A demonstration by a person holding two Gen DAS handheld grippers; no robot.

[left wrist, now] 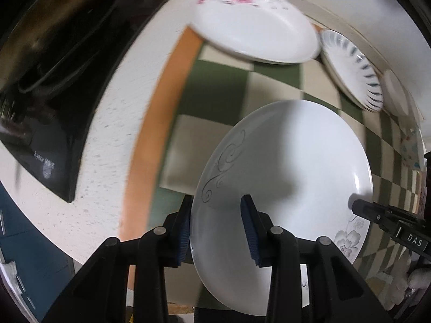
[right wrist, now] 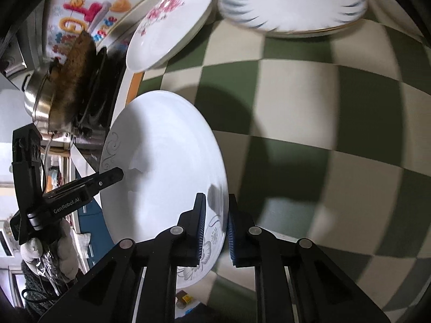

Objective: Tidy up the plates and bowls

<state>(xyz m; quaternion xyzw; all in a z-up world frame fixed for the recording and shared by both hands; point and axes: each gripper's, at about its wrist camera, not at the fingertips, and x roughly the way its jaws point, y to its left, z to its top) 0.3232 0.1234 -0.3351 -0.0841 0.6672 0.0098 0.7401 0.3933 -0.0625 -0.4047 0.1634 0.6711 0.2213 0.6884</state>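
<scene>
A white plate (left wrist: 291,167) with grey swirls and a grey flower on its rim hangs tilted over the checked cloth, casting a shadow on it. My left gripper (left wrist: 218,231) is shut on the plate's swirl-side rim, one blue pad on each face. My right gripper (right wrist: 216,228) is shut on the opposite rim of the same plate (right wrist: 161,167), by the flower. Each view also shows the other gripper: the right gripper's fingers (left wrist: 361,207) at the far right, the left gripper's fingers (right wrist: 110,177) at the left.
On the green-and-cream checked cloth (right wrist: 309,86) lie a pink-blossom plate (left wrist: 253,27) (right wrist: 167,27) and a blue-striped plate (left wrist: 353,72) (right wrist: 291,2) at the back. A black stove (left wrist: 54,80) and a steel pot (right wrist: 40,102) stand to the left on the white counter (left wrist: 107,140).
</scene>
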